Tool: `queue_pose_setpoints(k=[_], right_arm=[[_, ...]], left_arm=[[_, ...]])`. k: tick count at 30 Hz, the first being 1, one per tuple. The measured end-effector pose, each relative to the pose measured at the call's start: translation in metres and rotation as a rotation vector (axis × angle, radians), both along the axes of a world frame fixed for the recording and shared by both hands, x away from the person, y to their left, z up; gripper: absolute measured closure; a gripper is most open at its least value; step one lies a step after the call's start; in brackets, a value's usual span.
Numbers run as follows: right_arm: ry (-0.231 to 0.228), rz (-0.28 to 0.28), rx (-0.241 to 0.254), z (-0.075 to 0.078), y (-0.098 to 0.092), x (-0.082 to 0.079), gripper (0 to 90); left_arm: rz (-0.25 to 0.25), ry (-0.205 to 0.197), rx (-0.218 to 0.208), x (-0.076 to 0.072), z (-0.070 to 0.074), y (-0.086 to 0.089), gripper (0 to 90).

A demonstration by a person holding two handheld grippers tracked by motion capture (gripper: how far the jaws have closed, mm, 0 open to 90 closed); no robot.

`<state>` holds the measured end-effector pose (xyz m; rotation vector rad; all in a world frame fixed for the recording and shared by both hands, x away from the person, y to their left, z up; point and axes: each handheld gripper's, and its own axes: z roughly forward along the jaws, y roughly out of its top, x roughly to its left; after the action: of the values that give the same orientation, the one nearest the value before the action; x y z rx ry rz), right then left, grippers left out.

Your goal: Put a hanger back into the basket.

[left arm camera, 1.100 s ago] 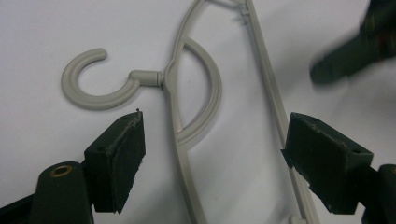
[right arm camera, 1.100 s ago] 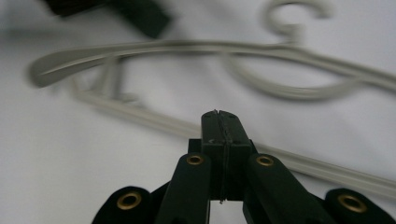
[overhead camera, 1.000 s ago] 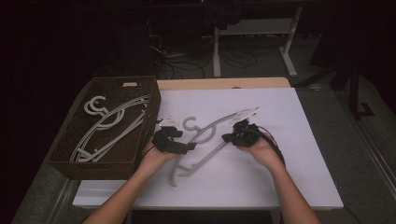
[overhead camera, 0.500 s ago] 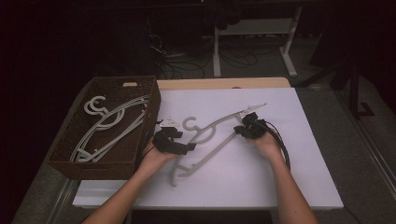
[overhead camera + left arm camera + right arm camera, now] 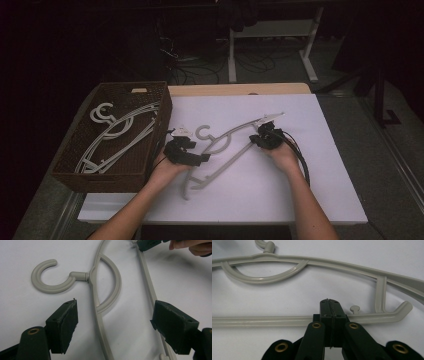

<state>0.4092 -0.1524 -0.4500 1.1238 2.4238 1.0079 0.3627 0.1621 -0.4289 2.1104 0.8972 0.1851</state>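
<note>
High view: both forearms reach in, left gripper and right gripper on either side of a grey hanger lying flat on the white table. The wicker basket at left holds more hangers.

Left gripper view: jaws wide apart, straddling the hanger's neck.

Right gripper view: jaws pressed together, tips over the bottom bar; can't tell if they're pinching it.
</note>
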Motion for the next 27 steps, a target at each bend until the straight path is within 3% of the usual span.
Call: queue_pose_setpoints(k=[9, 14, 16, 23, 27], right_arm=[[0.026, -0.006, -0.003, -0.005, -0.001, 0.001, 89.0], [0.029, -0.008, -0.007, -0.005, 0.000, 0.001, 89.0], [0.030, -0.008, -0.006, -0.005, 0.000, 0.001, 89.0], [0.036, -0.011, -0.005, -0.005, -0.001, 0.001, 89.1], [0.040, -0.011, -0.005, -0.005, -0.001, 0.001, 89.1]], left_arm=[[-0.002, 0.018, 0.019, 0.002, -0.006, -0.002, 21.1], [-0.022, 0.031, 0.064, 0.006, -0.015, -0.006, 25.4], [-0.031, 0.025, 0.090, 0.008, -0.018, -0.008, 29.2], [-0.066, 0.052, 0.117, 0.011, -0.023, -0.012, 47.1], [-0.073, 0.042, 0.140, 0.012, -0.023, -0.016, 59.6]])
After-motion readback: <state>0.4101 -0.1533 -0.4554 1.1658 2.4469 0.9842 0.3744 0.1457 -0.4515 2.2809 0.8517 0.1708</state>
